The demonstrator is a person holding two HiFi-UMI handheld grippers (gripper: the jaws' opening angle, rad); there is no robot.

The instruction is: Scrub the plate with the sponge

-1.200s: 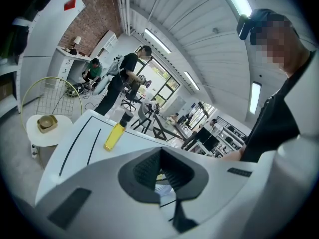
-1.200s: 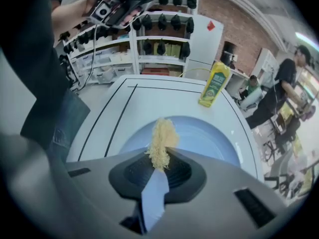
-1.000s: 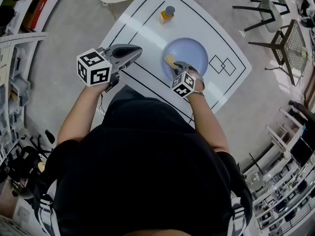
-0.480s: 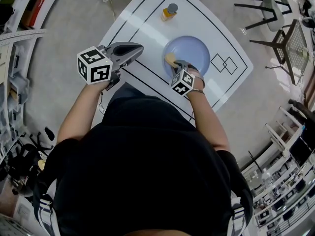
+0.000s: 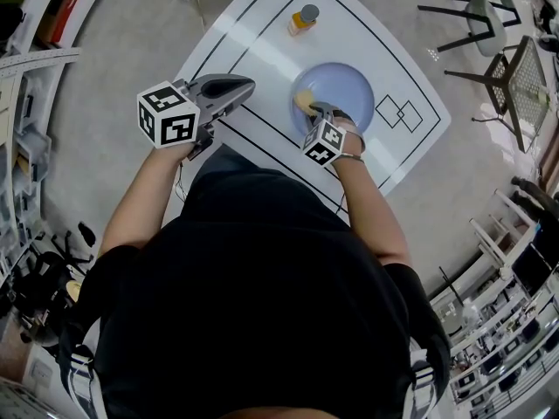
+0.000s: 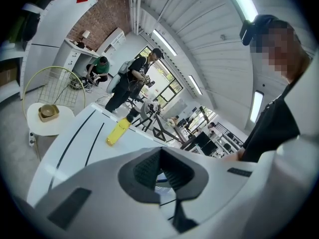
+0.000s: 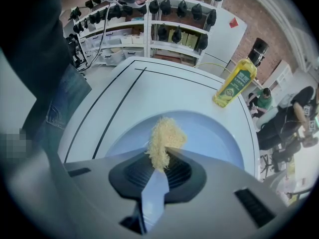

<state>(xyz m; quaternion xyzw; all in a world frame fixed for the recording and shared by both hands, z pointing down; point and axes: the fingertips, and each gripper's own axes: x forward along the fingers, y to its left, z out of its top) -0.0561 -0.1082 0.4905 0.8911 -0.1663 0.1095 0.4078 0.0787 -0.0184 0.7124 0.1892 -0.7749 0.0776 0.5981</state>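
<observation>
My right gripper has its jaws clenched on the yellow fibrous scrubbing sponge. The sponge is pinched at its lower end between the two dark ribbed pads, and most of it projects beyond the jaw tips. It is positioned over the pale blue round plate, at the plate's left portion as the head view shows it. Whether the sponge is pressed onto the plate surface or sits just above it cannot be determined. The plate lies flat on the white table marked with black lines, inside the area bounded by the lines. My left gripper is held to the left of the plate, well apart from it, above the table's near left edge. Its jaws are brought together at the tips and nothing is gripped between the pads. The yellow plastic bottle with a grey cap stands upright on the table beyond the plate, apart from it. In the left gripper view, a small round white side table stands past the table's far corner and carries a brownish bowl.
</observation>
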